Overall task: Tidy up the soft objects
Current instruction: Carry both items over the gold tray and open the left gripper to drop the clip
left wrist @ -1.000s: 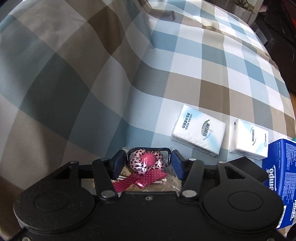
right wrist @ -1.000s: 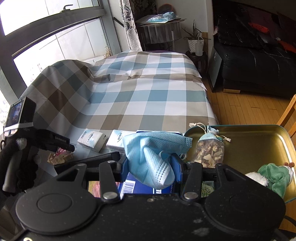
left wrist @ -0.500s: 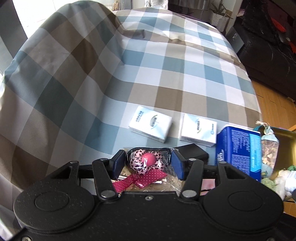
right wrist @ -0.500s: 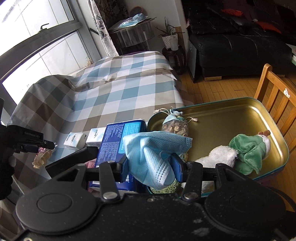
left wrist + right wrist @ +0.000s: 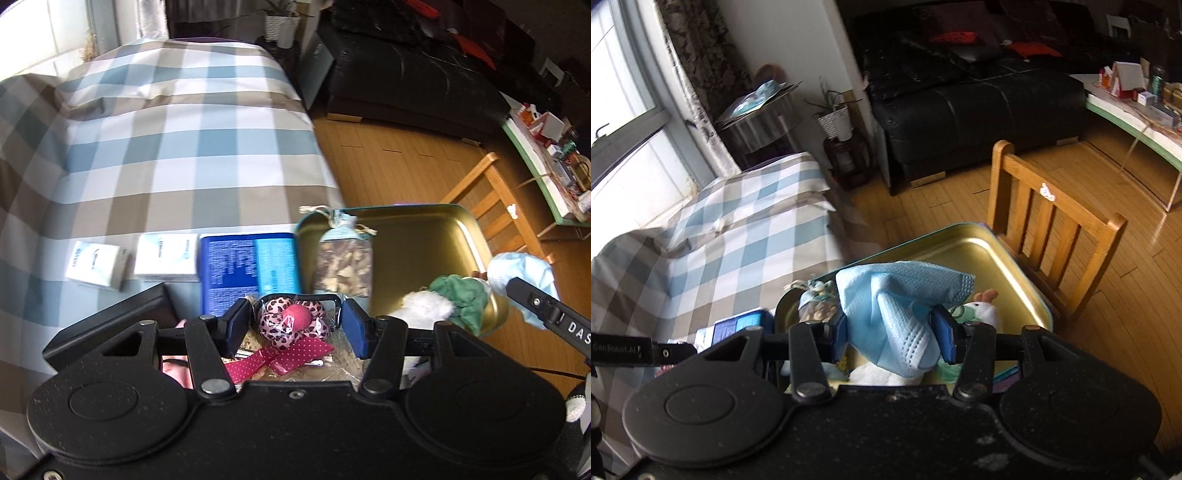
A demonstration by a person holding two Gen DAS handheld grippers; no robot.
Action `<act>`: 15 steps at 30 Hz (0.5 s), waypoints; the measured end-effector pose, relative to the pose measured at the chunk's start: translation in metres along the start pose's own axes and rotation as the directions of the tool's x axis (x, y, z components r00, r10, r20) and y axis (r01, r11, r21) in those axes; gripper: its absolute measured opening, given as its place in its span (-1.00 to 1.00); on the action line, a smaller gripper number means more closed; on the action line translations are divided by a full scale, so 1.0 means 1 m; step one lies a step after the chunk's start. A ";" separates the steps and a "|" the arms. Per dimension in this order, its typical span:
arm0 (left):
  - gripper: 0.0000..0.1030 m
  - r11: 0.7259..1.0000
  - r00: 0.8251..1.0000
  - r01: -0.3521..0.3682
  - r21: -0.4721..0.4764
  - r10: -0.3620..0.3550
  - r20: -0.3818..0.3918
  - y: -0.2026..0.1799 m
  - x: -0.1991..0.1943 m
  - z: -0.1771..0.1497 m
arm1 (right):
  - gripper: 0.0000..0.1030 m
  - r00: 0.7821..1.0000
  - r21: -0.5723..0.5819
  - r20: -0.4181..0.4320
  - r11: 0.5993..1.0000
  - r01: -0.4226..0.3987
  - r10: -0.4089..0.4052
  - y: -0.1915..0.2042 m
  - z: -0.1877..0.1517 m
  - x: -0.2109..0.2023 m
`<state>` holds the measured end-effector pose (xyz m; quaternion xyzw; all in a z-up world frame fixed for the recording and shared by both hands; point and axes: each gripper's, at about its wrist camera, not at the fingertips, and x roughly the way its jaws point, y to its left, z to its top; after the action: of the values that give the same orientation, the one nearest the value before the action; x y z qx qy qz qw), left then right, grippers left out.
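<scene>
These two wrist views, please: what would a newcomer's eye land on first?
Probably the crumpled light-blue face mask pinched in the right gripper above the gold metal tray. Next, the pink leopard-print bow packet clamped in the left gripper, with the green-and-white plush toy lying in the tray.

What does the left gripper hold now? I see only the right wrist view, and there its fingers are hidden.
Observer: The left gripper is shut on a clear packet with a pink leopard-print flower clip inside.
Operator: How many white tissue packs are outside the tin?
Observer: Two white tissue packs lie on the checked cloth, left of the blue pack, outside the tin.
</scene>
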<state>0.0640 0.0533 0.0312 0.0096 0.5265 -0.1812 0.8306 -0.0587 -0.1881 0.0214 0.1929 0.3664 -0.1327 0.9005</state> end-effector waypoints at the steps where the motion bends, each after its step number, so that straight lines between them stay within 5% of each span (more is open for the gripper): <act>1: 0.01 1.000 1.000 0.013 0.011 -0.013 0.000 -0.008 0.002 0.002 | -0.10 1.000 0.021 0.005 1.000 0.009 -0.010 -0.008 0.005 -0.001; 15: 0.01 0.991 0.998 0.056 0.119 -0.055 -0.012 -0.098 0.056 0.027 | -0.07 0.994 0.126 -0.028 0.986 0.108 -0.106 -0.057 0.039 0.021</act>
<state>0.0785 -0.0604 0.0115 0.0456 0.5185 -0.2354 0.8208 -0.0421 -0.2580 0.0182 0.2316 0.3764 -0.2020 0.8740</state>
